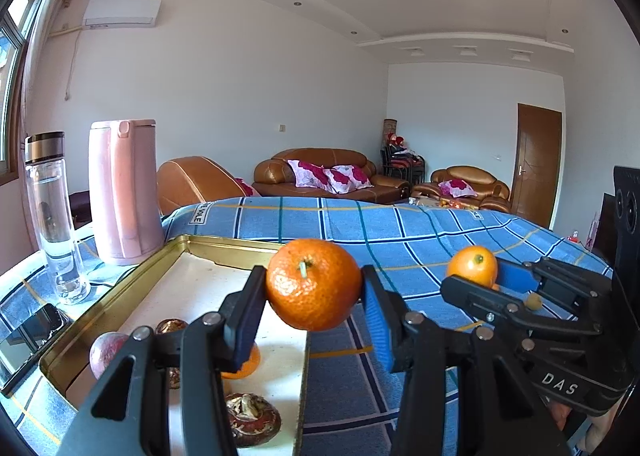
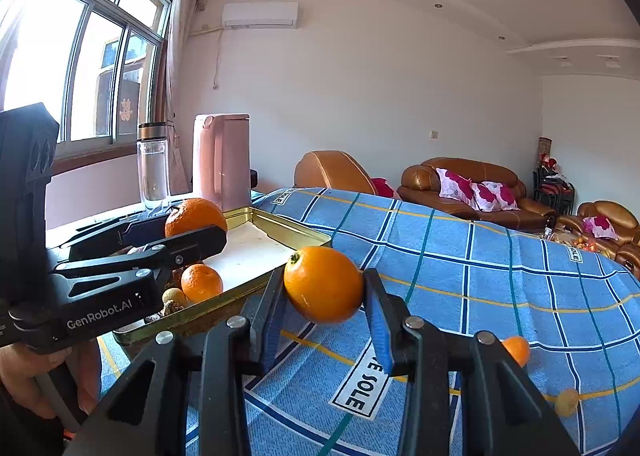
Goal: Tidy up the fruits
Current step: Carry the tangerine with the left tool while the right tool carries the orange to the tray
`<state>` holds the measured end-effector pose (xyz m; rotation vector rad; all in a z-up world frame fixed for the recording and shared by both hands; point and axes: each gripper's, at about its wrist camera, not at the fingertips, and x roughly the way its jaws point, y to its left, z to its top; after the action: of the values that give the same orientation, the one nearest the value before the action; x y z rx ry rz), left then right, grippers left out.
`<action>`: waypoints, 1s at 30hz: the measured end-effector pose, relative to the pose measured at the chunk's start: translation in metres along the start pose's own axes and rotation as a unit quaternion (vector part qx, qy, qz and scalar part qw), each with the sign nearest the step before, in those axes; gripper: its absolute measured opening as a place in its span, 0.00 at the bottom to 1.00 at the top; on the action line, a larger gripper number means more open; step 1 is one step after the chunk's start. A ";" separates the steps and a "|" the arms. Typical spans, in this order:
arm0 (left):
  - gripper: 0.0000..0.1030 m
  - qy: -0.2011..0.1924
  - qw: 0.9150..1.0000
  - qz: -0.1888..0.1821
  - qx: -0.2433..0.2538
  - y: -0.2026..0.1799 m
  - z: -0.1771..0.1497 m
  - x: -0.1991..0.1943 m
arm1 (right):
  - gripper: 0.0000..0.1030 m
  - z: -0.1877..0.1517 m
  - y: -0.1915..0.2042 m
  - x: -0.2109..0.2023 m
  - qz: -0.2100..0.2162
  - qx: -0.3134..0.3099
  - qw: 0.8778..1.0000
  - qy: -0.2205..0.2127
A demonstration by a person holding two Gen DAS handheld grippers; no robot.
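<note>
two claws gripping oranges, beside tray [image 1: 120, 296] rim

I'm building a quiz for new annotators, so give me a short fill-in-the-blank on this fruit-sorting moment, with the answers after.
1. The left gripper is shut on a bumpy orange with a ____ stem.
2. The right gripper holds a smaller, smooth orange above the blue ____ cloth.
3. Fruit already lies in the ____-coloured metal tray.
4. Behind the tray stands a tall ____ jug beside a clear bottle.

Missing words: green; checked; gold; pink
</note>
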<state>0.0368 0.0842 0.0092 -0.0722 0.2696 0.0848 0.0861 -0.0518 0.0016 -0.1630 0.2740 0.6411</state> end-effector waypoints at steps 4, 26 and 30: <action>0.47 0.001 1.000 0.007 -0.005 0.006 0.000 -0.001 | 0.39 0.002 0.006 0.004 0.005 -0.005 1.000 0.001; 0.47 0.009 0.999 0.049 -0.022 0.045 -0.001 -0.007 | 0.39 0.009 0.043 0.029 0.037 -0.037 0.999 0.010; 0.47 0.011 0.998 0.057 -0.024 0.052 -0.001 -0.007 | 0.39 0.010 0.049 0.032 0.043 -0.042 0.998 0.012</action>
<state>0.0247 0.1348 0.0070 -0.1063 0.2939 0.2033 0.0830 0.0080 -0.0015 -0.2396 0.2786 0.7374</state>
